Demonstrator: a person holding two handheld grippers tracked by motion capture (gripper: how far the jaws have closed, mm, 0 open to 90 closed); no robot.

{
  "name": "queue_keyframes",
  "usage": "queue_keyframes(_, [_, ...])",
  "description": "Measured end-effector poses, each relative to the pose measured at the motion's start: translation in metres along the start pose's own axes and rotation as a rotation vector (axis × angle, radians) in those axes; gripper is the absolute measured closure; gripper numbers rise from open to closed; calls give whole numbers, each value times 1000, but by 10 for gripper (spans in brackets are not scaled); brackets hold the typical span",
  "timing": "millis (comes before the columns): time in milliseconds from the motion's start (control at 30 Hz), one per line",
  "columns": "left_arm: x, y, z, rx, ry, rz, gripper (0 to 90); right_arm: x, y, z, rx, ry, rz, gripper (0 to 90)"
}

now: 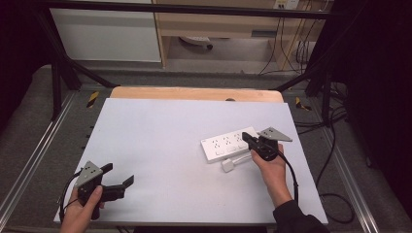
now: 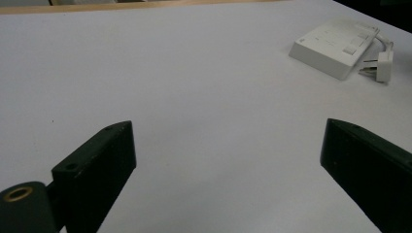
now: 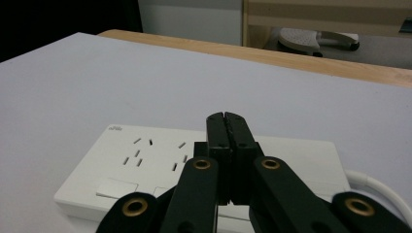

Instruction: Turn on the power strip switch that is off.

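White power strip [image 1: 229,144] lies flat on the right half of the pale grey table top [image 1: 160,145], long axis running slightly uphill toward the right in the high view. Top face carries rows of socket slots and flat rocker switches along the near edge. In the right gripper view a small embossed mark sits at the strip's [image 3: 145,160] far left corner; too small to read. No other legible writing anywhere.

White plug [image 1: 228,165] lies on the table just beside the strip's near edge, its white cable [image 1: 243,158] running off toward the right hand. In the left gripper view the plug [image 2: 384,63] rests on its side next to the strip [image 2: 335,46], prongs toward the strip.

Right gripper [image 1: 248,139]: jaws pressed together, nothing between them, tips over the right end of the strip; whether they touch its surface I cannot tell. In the right gripper view the closed tips [image 3: 226,119] sit above the strip's top face.

Left gripper [image 1: 119,179]: jaws spread wide, empty, at the near left of the table, well apart from the strip.

Wooden table edge [image 1: 194,93] shows beyond the grey top.
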State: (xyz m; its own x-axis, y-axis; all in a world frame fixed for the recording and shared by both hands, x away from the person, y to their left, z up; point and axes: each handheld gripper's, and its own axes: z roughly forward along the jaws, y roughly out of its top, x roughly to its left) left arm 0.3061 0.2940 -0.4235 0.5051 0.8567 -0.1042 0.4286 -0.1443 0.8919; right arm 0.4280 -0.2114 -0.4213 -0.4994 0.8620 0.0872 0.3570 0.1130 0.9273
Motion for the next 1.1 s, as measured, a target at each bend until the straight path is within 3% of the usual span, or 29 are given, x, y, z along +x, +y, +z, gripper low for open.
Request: queue_keyframes(1100, [0,0,0,0,3,5,57,9,-10,14,56,21,-37,900])
